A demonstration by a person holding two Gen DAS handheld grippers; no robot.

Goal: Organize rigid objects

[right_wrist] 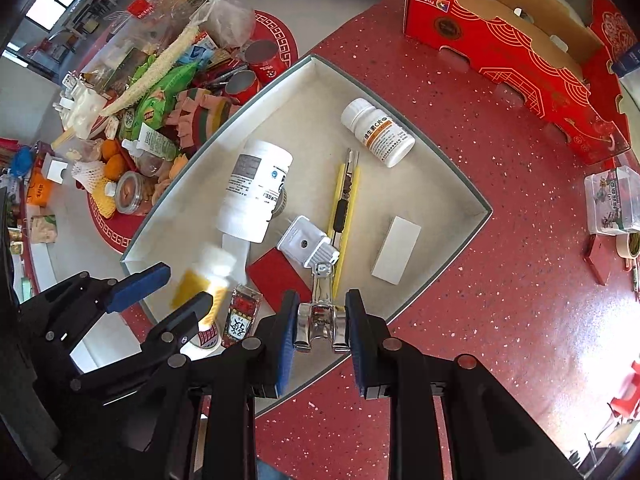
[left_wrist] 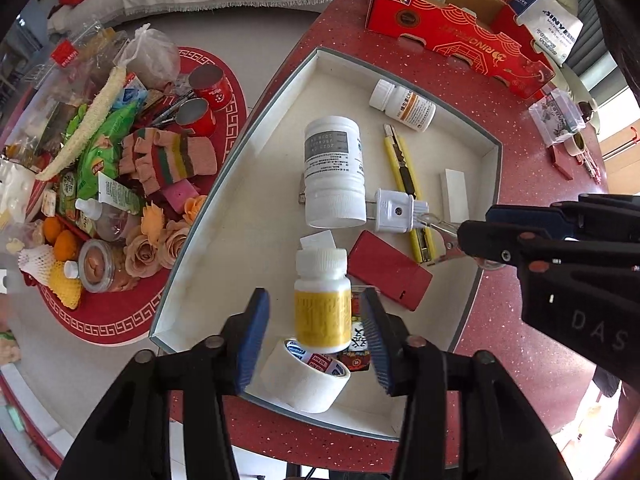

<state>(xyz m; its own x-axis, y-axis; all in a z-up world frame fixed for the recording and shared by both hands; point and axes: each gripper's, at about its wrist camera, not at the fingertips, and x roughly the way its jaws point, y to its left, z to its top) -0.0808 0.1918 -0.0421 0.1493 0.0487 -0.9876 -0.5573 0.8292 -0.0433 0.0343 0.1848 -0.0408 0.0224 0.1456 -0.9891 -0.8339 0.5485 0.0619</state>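
Note:
A shallow white tray (left_wrist: 490,160) (right_wrist: 460,184) on the red table holds a large white bottle (left_wrist: 334,172) (right_wrist: 256,188), a small orange-label bottle (left_wrist: 404,105) (right_wrist: 378,132), a yellow box cutter (left_wrist: 402,164) (right_wrist: 346,196), a white block (left_wrist: 454,196) (right_wrist: 396,250), a red card (left_wrist: 388,270) and a tape roll (left_wrist: 304,380). My left gripper (left_wrist: 316,332) (right_wrist: 160,296) is open around a yellow-label bottle (left_wrist: 322,304) (right_wrist: 204,280), which looks blurred. My right gripper (right_wrist: 320,320) (left_wrist: 476,236) is shut on a metal clip (right_wrist: 322,312) carrying a white plug (right_wrist: 306,242) (left_wrist: 394,210).
A red cardboard box (left_wrist: 452,36) (right_wrist: 508,52) stands at the back of the table. A round red tray (left_wrist: 120,176) (right_wrist: 152,120) piled with snacks, cans, socks and fruit sits left. A clear plastic box (right_wrist: 610,200) and tape are at the right edge.

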